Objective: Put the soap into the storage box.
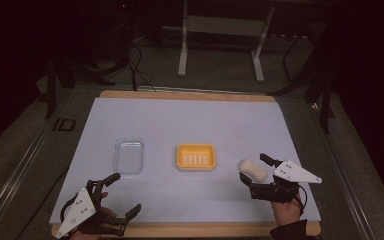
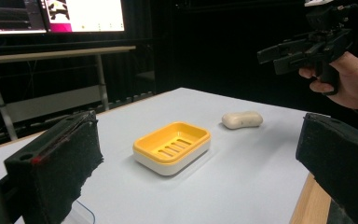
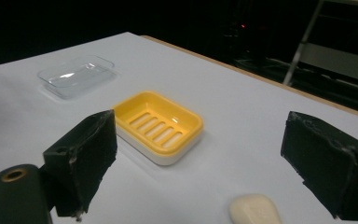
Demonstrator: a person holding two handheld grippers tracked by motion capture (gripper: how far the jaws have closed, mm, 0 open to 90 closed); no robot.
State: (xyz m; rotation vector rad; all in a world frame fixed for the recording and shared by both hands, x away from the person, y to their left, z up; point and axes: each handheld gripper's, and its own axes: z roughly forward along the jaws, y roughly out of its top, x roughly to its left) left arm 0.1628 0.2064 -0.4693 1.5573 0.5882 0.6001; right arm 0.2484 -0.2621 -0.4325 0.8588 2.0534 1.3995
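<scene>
A yellow soap dish (image 1: 196,157) with a slotted insert sits at the middle of the white mat. To its right lies a cream soap bar (image 1: 252,169). My right gripper (image 1: 253,167) hovers open over the bar. In the right gripper view the soap bar (image 3: 255,210) lies low between the jaws, apart from both pads. The left gripper view has that right gripper (image 2: 270,59) held in a hand well above the table. My left gripper (image 1: 126,192) stands open at the near left edge with nothing in it, pointing toward the dish (image 2: 172,145).
A clear plastic tray (image 1: 128,156) lies left of the dish. The white mat (image 1: 190,120) covers a wooden board whose edge shows at front and back. Table legs and cables stand on the dark floor beyond, and lit monitors (image 2: 51,16) show behind.
</scene>
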